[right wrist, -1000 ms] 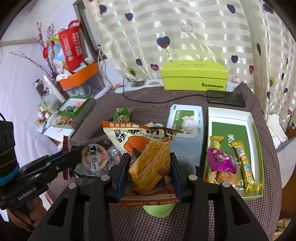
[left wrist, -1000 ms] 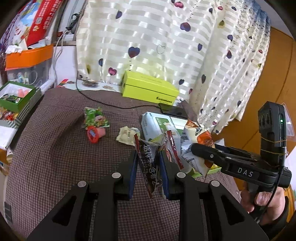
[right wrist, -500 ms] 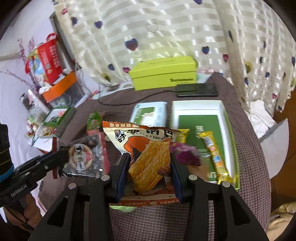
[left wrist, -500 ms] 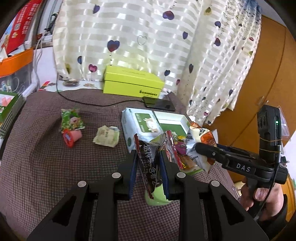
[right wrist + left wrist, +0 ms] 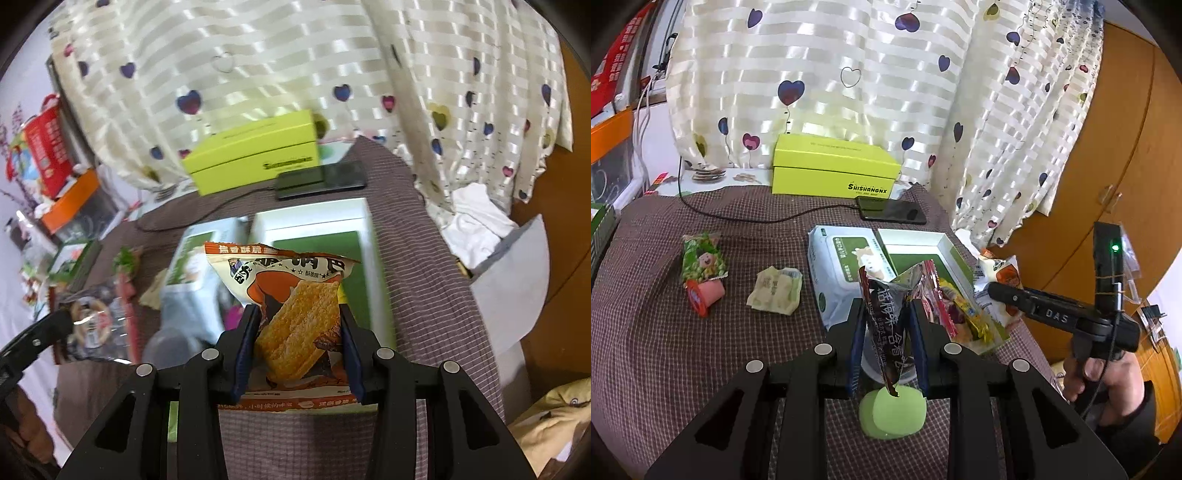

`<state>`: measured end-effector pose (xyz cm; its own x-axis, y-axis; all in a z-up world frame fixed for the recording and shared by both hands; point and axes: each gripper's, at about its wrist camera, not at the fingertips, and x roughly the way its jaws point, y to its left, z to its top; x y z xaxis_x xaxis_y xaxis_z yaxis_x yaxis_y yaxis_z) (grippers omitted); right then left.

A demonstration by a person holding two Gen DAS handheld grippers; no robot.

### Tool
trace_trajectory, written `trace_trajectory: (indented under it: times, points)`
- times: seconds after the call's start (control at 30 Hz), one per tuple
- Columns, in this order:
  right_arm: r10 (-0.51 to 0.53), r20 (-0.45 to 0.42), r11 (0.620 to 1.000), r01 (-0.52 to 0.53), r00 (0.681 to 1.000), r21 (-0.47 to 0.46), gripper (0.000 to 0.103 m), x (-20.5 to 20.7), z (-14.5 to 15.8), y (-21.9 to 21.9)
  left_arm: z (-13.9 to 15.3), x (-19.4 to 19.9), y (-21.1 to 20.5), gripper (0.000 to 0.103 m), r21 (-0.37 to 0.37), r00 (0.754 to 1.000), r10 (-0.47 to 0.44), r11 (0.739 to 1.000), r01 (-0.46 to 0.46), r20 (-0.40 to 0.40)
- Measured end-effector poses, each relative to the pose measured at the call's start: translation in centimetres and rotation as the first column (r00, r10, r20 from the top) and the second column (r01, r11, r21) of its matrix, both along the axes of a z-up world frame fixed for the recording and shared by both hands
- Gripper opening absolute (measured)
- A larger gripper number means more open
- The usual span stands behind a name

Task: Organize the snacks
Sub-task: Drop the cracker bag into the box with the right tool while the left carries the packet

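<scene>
My left gripper (image 5: pixel 888 332) clamps a dark snack packet (image 5: pixel 886 325) — my right gripper (image 5: pixel 299 347) pinches an orange cracker bag (image 5: pixel 291 314) above the white tray (image 5: pixel 314 221).

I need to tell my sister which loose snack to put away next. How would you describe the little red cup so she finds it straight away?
Start at the lime-green box by the curtain and come forward to the left part of the checked tablecloth. The red cup lies tipped on its side, just below a green snack packet. The crumpled pale wrapper to its right is flat paper; the cup alone is round and red.
</scene>
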<state>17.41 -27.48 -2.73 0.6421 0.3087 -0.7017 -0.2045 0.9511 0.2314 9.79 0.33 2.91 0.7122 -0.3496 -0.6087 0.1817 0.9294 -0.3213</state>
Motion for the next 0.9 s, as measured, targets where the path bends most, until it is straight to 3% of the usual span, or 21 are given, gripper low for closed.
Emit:
trace_trajectory:
  times: [0.57, 0.9]
  points:
    - [0.002, -0.068, 0.998, -0.007, 0.998, -0.069, 0.043, 7.2, -4.3, 0.8, -0.8, 2.8, -0.5, 0.025, 0.008, 1.000, -0.006, 1.000, 0.006, -0.021]
    - [-0.009, -0.011, 1.000, 0.008, 1.000, -0.026, 0.048, 5.7, -2.7, -0.9, -0.8, 4.5, -2.1, 0.025, 0.013, 0.999, -0.038, 0.999, 0.039, -0.034]
